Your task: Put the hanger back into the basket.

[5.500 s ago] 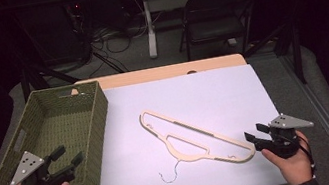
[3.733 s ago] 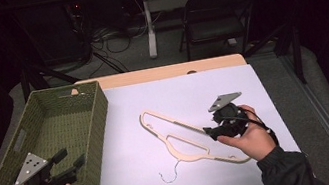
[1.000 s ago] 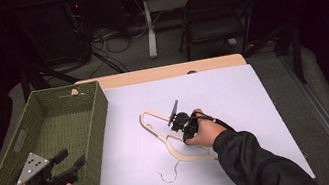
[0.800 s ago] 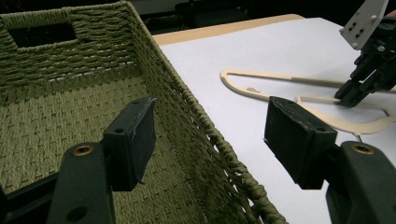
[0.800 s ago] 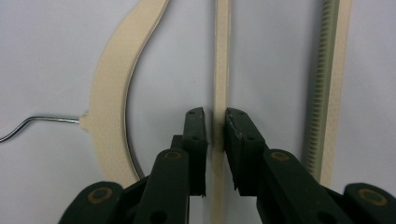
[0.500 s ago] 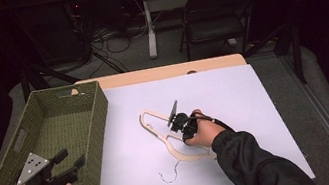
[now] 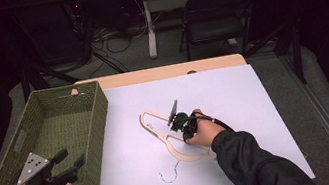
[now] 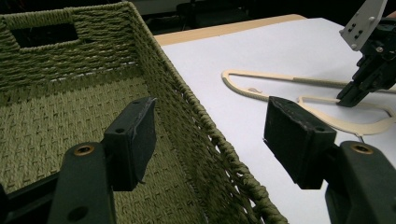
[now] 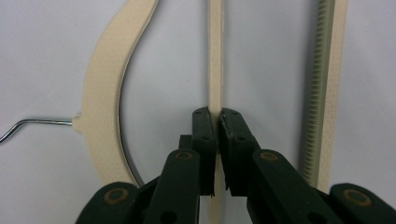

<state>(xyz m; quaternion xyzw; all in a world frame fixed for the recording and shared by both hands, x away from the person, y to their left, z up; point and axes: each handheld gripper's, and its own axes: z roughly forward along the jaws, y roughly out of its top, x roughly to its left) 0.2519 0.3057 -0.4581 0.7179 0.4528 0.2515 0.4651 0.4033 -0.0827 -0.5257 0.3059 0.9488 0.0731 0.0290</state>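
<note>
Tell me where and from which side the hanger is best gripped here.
Best at a thin inner bar, from straight above. The hanger lies flat on the table, so only a top-down approach lets the fingers straddle a bar. The curved shoulders are broader and the wire hook is too slight. The right gripper is already shut on that inner bar, pointing down at it.

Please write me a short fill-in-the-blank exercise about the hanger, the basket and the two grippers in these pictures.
1. The right gripper has closed its fingers on a thin inner bar of the cream-coloured ____.
2. The left gripper is held with its fingers ____, one on either side of the basket's wall.
3. The woven green basket sits at the ____ side of the table in the high view.
4. The hanger has a thin ____ hook.

Missing words: hanger; open; left; metal
</note>
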